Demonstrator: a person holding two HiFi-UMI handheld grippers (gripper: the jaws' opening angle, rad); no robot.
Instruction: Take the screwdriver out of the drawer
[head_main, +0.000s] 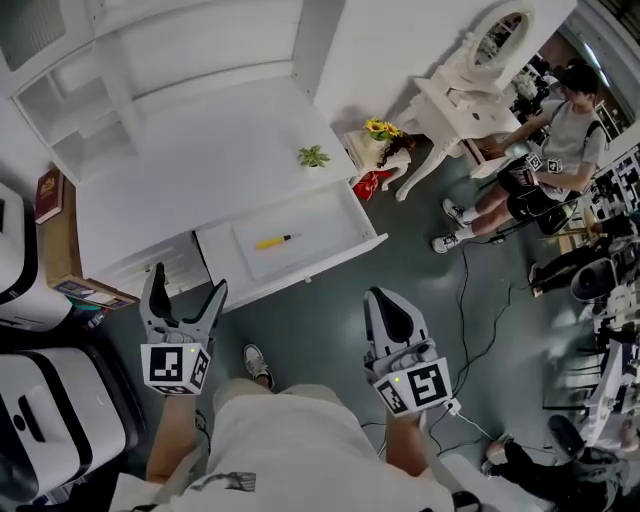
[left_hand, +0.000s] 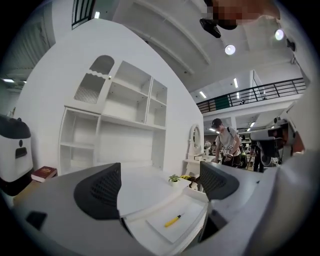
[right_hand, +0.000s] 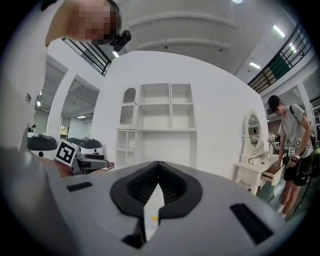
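In open white drawer (head_main: 335, 222) at desk (head_main: 200, 170) front, yellow screwdriver (head_main: 275, 241) lying flat, left gripper (head_main: 187, 288) well short of it, jaws wide apart, empty, right gripper (head_main: 380, 298) alongside, jaws pressed together, empty.

Your screwdriver (head_main: 273, 241) is yellow with a dark tip; the drawer (head_main: 300, 272) and surface (head_main: 200, 170) are plain white; the floor (head_main: 320, 335) below you is grey-green.
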